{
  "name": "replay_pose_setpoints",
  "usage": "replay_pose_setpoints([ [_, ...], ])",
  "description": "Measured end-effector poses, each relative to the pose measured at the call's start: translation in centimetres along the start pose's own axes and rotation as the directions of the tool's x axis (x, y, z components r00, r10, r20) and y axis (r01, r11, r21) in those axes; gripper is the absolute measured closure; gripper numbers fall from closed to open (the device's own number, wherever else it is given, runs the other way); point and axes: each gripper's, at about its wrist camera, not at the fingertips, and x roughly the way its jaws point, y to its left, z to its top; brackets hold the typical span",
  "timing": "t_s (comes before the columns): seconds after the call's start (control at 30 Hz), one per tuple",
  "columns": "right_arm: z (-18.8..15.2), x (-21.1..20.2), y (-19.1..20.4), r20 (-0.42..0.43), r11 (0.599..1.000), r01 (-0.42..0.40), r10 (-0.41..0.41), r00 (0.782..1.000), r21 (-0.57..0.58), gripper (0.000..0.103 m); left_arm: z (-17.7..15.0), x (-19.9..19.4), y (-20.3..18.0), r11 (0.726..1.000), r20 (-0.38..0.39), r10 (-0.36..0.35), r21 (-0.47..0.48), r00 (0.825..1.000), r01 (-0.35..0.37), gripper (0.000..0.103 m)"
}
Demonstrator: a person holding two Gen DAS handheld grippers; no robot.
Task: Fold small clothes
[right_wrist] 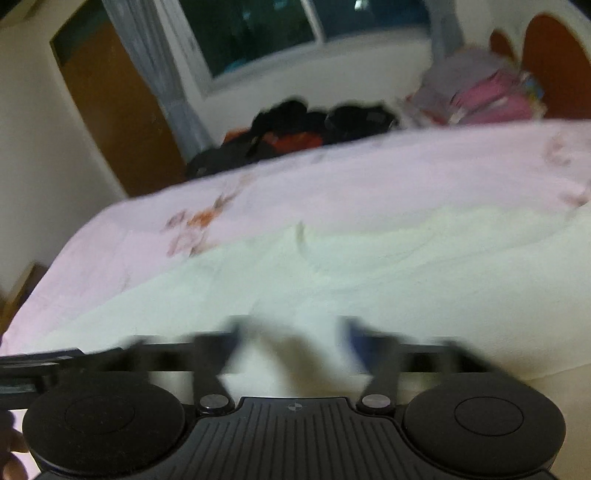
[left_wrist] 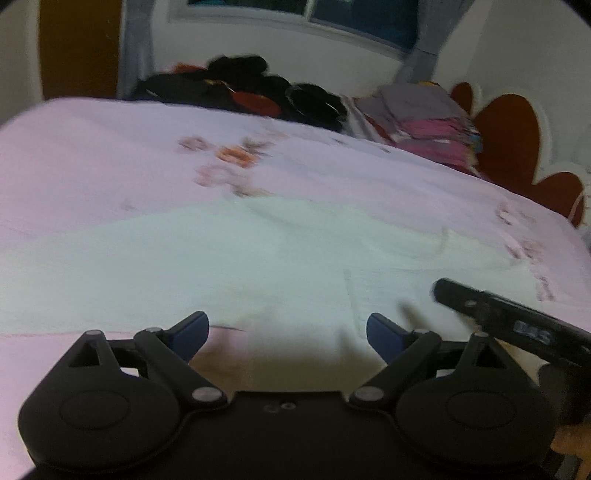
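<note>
Left gripper (left_wrist: 287,332) wide open, empty, over white garment (left_wrist: 229,258) on pink bedsheet (left_wrist: 92,147); right gripper (right_wrist: 291,332) blurred, parted, empty.

Pink floral bedsheet (left_wrist: 110,155) fills the mid-frame. Dark clothes heap (left_wrist: 240,86) at 12 o'clock on its far edge; folded pink-grey stack (left_wrist: 424,118) at 2 o'clock. Window (right_wrist: 255,29), grey curtain (right_wrist: 155,66) and brown door (right_wrist: 110,107) behind.

Pale white garment (left_wrist: 221,254) on pink floral-print bedsheet (left_wrist: 92,155)
</note>
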Motion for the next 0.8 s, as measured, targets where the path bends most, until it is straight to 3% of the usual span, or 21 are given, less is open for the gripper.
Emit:
replay_pose_setpoints([
  [0.1, -0.3, -2.4, -2.0, 0.028, 0.996, 0.083, -0.082, 0.996, -0.039, 0.023, -0.2, 1.7, -1.4, 0.998, -0.038, -0.062, -0.02, 0.997, 0.061, 0.008],
  [0.17, -1.0, -3.5, -3.9, 0.033, 0.986, 0.161, -0.159, 0.987, -0.05, 0.023, -0.4, 3.2, -2.2, 0.995, -0.066, -0.093, -0.03, 0.994, 0.091, 0.016],
  [0.23, -1.8, -4.3, -6.1, 0.022, 0.975, 0.223, -0.222, 0.975, -0.023, 0.023, -0.5, 4.8, -3.0, 0.995, -0.088, -0.094, -0.025, 0.992, 0.092, 0.032],
  [0.37, -3.3, -6.4, -9.9, 0.004, 0.95, 0.312, -0.312, 0.95, 0.035, 0.023, -0.6, 7.1, -4.0, 0.995, -0.107, -0.094, -0.027, 0.99, 0.092, 0.044],
  [0.43, -3.9, -7.2, -11.1, -0.003, 0.941, 0.335, -0.336, 0.942, 0.048, 0.024, -0.7, 7.6, -4.4, 0.996, -0.092, -0.091, -0.021, 0.992, 0.089, 0.056],
  [0.47, -4.0, -7.8, -11.7, -0.004, 0.937, 0.346, -0.346, 0.938, 0.048, 0.026, -0.6, 7.9, -4.6, 0.996, -0.086, -0.089, -0.018, 0.992, 0.088, 0.06],
  [0.53, -4.2, -7.8, -12.3, -0.019, 0.93, 0.365, -0.365, 0.931, 0.037, 0.045, -0.8, 7.9, -5.0, 0.995, -0.077, -0.096, -0.017, 0.992, 0.095, 0.081],
  [0.6, -4.5, -7.7, -12.9, -0.034, 0.927, 0.371, -0.37, 0.929, 0.049, 0.045, -0.7, 8.1, -5.2, 0.994, -0.076, -0.11, -0.023, 0.991, 0.108, 0.092],
  [0.8, -4.2, -6.2, -14.0, -0.057, 0.917, 0.396, -0.393, 0.918, 0.044, 0.046, 1.6, 4.8, -5.5, 0.983, 0.029, -0.175, -0.052, 0.984, 0.177, 0.095],
])
